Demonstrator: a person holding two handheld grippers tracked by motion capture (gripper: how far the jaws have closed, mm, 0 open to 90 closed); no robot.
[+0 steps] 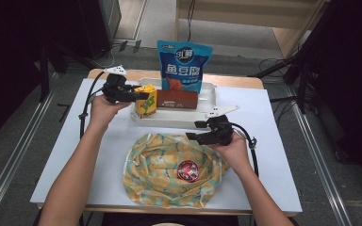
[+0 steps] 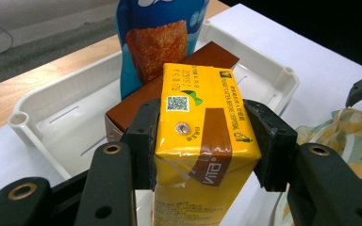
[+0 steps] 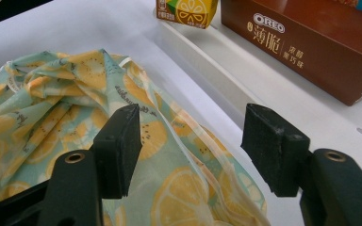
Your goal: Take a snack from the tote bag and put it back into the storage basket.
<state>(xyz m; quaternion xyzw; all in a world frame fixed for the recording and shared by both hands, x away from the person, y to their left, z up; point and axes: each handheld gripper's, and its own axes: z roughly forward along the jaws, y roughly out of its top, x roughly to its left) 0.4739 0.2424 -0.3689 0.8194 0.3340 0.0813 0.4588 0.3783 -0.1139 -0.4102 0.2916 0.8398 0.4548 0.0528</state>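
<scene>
A yellow lemon-tea drink carton point(image 1: 147, 104) stands upright at the left end of the white tray point(image 1: 207, 117). My left gripper point(image 1: 139, 96) is shut on it, both pads pressed flat on the carton's point(image 2: 202, 155) sides near its top. A brown Oreo box point(image 1: 176, 100) lies in the tray behind the carton, and a blue snack pouch point(image 1: 184, 66) stands behind that. My right gripper point(image 1: 192, 130) hovers open over the upper right edge of a lemon-print fabric bag point(image 1: 169, 169). Its jaws point(image 3: 191, 141) stand apart above the bag's cloth point(image 3: 52, 122) without pressing it.
The tray sits on a white board over a wooden table point(image 1: 235, 82), with table edges close on all sides. The bag carries a round red badge point(image 1: 187, 170). Bare white surface lies left of the bag point(image 1: 89, 155) and right of the tray point(image 1: 259, 113).
</scene>
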